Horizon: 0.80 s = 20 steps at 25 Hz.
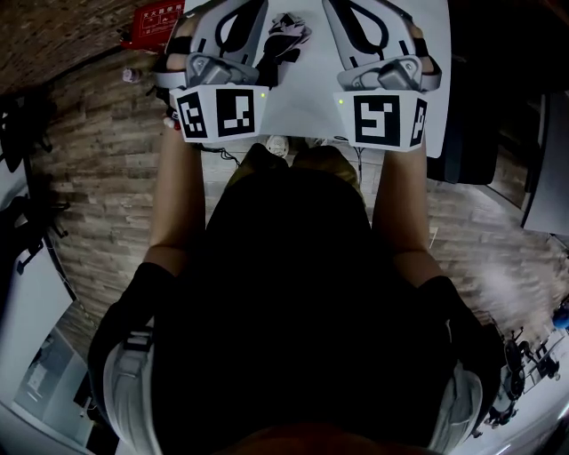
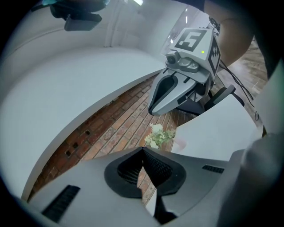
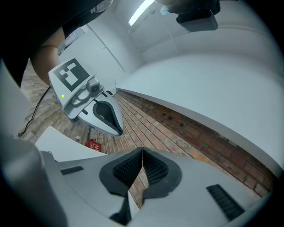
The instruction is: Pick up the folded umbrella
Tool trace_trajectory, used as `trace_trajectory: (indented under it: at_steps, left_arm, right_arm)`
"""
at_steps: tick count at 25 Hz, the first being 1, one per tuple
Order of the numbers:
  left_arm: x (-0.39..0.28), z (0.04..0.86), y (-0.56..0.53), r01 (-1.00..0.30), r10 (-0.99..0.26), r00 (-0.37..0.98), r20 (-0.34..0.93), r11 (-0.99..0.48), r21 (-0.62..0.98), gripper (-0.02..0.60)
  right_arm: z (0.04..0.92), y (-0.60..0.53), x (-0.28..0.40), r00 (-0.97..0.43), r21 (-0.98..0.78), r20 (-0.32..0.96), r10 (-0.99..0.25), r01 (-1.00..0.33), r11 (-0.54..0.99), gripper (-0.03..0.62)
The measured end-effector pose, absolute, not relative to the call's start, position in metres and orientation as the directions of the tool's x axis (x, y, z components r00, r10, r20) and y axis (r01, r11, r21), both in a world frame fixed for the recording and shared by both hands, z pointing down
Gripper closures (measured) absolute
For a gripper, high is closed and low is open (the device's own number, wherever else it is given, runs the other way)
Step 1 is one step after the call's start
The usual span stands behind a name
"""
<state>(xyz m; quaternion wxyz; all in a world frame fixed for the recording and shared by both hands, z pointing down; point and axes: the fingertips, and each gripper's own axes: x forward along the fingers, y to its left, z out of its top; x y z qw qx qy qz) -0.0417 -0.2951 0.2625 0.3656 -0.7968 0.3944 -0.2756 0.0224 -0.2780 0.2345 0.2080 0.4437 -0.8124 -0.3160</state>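
— Where does the head camera sit?
— Above the person, facing steeply down, with the left gripper (image 1: pixel 233 22) at 11 o'clock and the right gripper (image 1: pixel 364 22) at 1.
— And the gripper cameras?
— Close behind their own jaws, each catching the other gripper. All three views share the brick floor (image 1: pixel 98 169) and the white table (image 1: pixel 302 98).

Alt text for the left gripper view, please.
The left gripper is shut, jaws empty, over a brick floor. The right gripper shows ahead, upper right, by a white table; a pale green bunch lies on the floor.
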Motion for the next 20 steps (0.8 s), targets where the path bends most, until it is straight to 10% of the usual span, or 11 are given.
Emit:
trace_trajectory:
  at_steps: [20]
  left_arm:
    - [-0.064,0.367,-0.304,-0.570,-0.833,0.312,0.456,-0.548,-0.612,0.569]
  right_arm:
    - [0.270,-0.280,0.027,-0.568,0.664,0.114,-0.815,-0.567,0.488,0.565]
